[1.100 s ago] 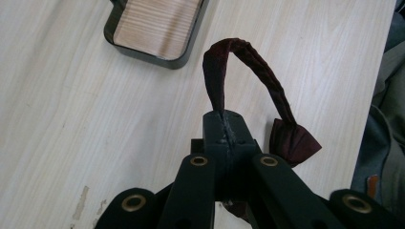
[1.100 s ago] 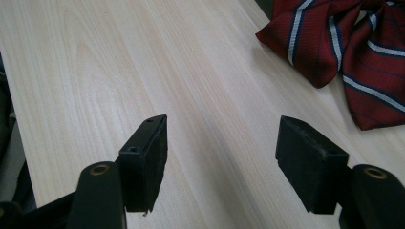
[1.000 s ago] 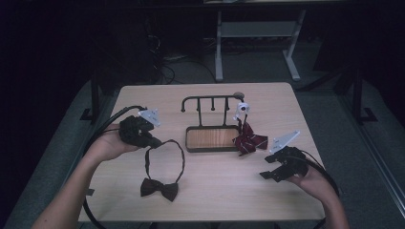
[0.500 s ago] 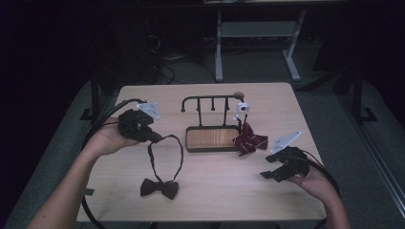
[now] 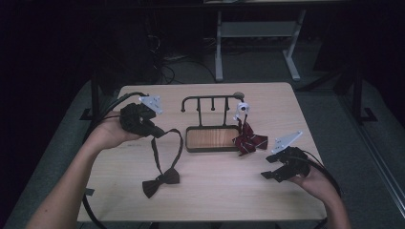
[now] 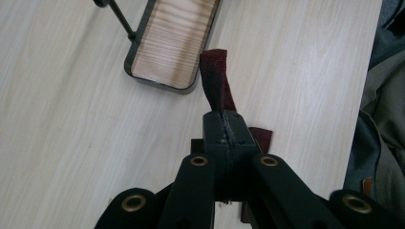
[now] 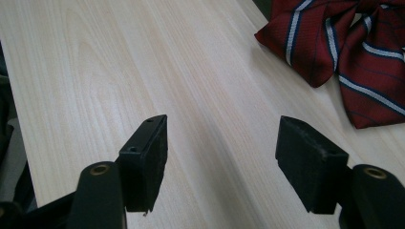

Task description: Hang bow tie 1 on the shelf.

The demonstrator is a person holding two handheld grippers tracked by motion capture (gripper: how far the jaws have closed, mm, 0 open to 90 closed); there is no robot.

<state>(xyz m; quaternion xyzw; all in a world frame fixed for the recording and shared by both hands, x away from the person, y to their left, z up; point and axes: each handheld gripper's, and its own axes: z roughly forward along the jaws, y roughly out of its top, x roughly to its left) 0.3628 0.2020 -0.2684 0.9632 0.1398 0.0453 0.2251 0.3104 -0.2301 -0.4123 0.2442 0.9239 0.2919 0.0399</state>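
Your left gripper [image 5: 154,130] is pinched tight on the neck strap of the dark maroon fabric bow tie [image 5: 161,182], whose bow lies on the pale wooden table [image 5: 215,200] while the strap loops up to the jaws; in the left gripper view the band [image 6: 217,78] stands up out of the closed pads. To do this lift well, I'd raise slowly and straight so the bow leaves the wood without swinging, then carry the loop toward a peg of the black metal hanger rack with its wooden tray base [image 5: 212,138] (the red bow tie with white stripes [image 5: 249,141] sits just beside that tray's right end, so keep clear of it). Your right gripper [image 5: 268,167] rests near the table's right side, jaws spread wide with nothing between them. No brand, label or lettering is legible anywhere.
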